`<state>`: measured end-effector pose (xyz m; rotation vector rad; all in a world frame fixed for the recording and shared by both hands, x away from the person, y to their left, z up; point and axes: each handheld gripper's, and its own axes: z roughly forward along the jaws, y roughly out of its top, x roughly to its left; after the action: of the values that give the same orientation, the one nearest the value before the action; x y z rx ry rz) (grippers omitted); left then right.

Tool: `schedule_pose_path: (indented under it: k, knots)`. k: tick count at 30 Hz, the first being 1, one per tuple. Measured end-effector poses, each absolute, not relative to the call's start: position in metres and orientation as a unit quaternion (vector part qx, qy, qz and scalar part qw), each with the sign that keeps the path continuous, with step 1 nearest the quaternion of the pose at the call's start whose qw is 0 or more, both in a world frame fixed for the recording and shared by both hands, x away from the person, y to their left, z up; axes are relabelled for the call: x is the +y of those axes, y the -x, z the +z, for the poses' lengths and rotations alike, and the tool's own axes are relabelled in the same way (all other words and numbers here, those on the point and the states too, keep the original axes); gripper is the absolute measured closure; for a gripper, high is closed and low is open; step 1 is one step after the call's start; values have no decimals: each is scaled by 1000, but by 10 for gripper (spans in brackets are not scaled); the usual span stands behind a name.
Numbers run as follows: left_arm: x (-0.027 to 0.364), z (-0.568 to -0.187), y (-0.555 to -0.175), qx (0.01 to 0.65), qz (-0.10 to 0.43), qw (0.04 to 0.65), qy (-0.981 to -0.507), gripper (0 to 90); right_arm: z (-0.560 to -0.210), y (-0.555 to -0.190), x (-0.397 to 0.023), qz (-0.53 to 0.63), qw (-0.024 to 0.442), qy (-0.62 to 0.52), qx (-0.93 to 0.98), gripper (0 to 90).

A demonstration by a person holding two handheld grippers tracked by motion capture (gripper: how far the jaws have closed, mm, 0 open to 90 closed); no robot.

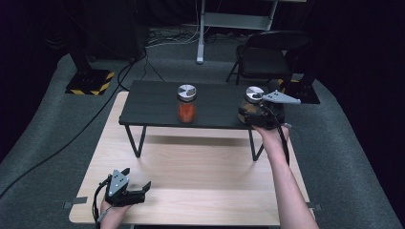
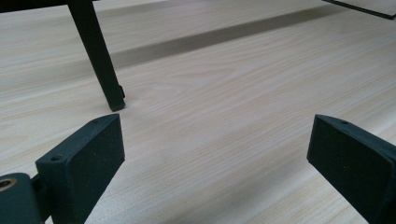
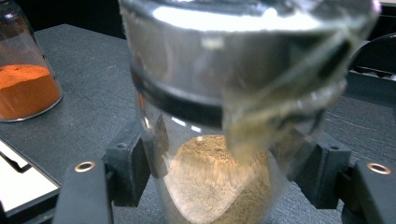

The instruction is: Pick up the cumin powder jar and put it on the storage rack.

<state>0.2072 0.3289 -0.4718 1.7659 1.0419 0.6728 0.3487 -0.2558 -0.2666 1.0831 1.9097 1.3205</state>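
Observation:
A glass jar of brown powder (image 1: 253, 97) with a metal lid stands at the right end of the small black raised shelf (image 1: 153, 102). My right gripper (image 1: 250, 110) is shut on this jar (image 3: 219, 154), one pad on each side of the glass below the lid. A second jar, with orange powder (image 1: 186, 106), stands at the middle of the shelf, and the right gripper view has it (image 3: 23, 88) at the far left. My left gripper (image 1: 137, 177) rests low at the front left of the wooden table (image 1: 200, 167). It (image 2: 215, 149) is open, with bare wood between its pads.
The shelf stands on thin black legs (image 2: 98, 56) on the wooden table. A black folding chair (image 1: 267, 57) stands behind the table on the right. A stand base with yellow-black stripes (image 1: 90, 82) sits on the grey carpet at the back left.

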Motion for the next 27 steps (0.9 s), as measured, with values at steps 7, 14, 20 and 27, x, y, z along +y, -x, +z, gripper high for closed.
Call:
schedule_pose_path:
  k: [7, 14, 20, 27]
  knots:
    - [329, -472, -207, 426, 275, 472, -721, 39, -271, -343, -265, 503, 291, -392, 713, 159]
    - [328, -472, -206, 426, 277, 470, -721, 40, -289, -328, -287, 530, 292, -370, 705, 35]
    - [327, -472, -206, 426, 278, 471, -721, 40, -305, -310, -298, 550, 293, -349, 700, 18]
    - [327, -472, -206, 425, 279, 470, -721, 40, -325, -289, -311, 557, 292, -323, 707, 12]
